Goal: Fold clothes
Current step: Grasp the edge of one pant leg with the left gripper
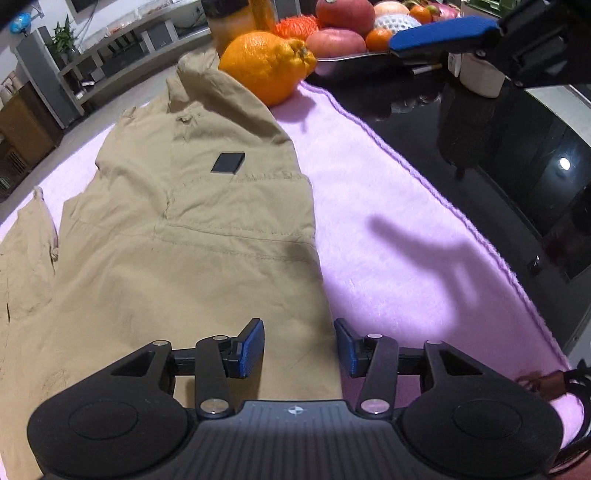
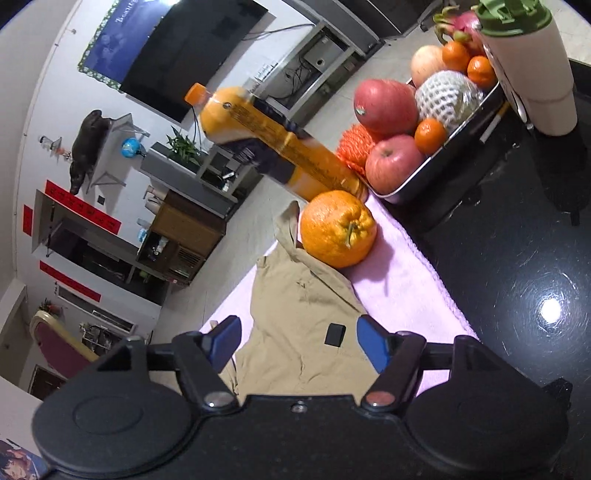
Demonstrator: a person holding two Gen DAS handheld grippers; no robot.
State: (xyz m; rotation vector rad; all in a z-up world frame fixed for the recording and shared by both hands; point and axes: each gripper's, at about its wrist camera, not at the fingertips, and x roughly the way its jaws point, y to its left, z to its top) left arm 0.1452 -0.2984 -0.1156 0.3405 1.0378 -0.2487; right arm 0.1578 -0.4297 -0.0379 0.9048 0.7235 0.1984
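Khaki trousers with a small black patch lie flat on a pink blanket. My left gripper hovers open over the trousers' near right edge, one finger above the cloth and the other above the blanket, gripping nothing. My right gripper is open and empty above the trousers, the black patch showing between its fingers. One of its blue pads shows at the top right of the left wrist view. A big orange rests at the trousers' far end.
A metal tray of apples and tangerines, an orange juice bottle and a cream tumbler with a green lid stand beyond the blanket. A glossy black tabletop lies to the right. The floor lies off the left edge.
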